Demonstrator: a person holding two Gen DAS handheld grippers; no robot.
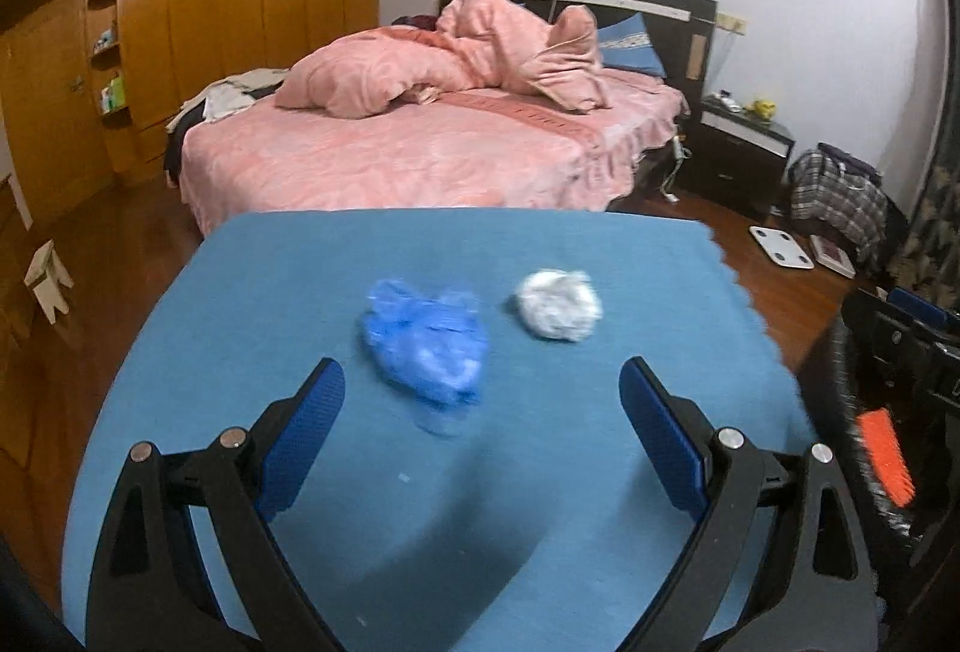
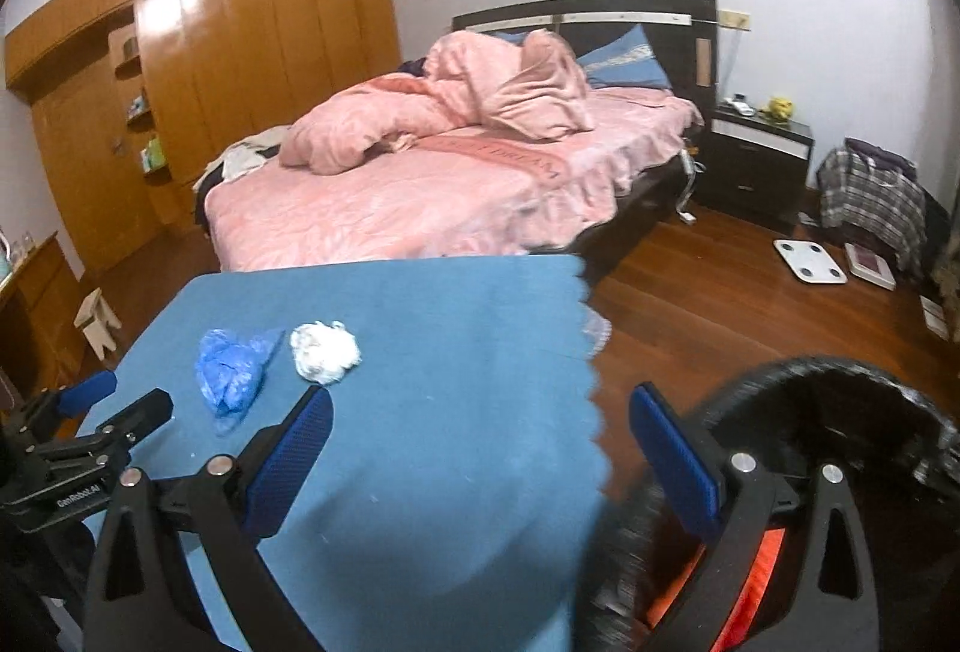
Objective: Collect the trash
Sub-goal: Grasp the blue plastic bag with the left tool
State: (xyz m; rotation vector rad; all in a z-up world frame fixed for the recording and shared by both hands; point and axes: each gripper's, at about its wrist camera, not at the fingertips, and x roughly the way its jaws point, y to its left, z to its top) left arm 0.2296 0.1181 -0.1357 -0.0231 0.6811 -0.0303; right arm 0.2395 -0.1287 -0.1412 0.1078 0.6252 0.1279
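On the blue tablecloth (image 1: 540, 472) — two trash items side by side, near its middle toward the far edge: a crumpled blue plastic bag (image 1: 427, 346) and a white crumpled paper ball (image 1: 559, 305) just to the bag's right, apart from it. Left gripper (image 1: 483, 415) hovers over the cloth on the near side of the bag, jaws spread wide, nothing between them. Right gripper (image 2: 480, 442) straddles the cloth's scalloped right edge, jaws wide and empty. Off that same edge, below the right gripper — a black bin (image 2: 840, 388) with orange inside. Beyond the cloth's far edge, a pink bed (image 1: 420, 153).
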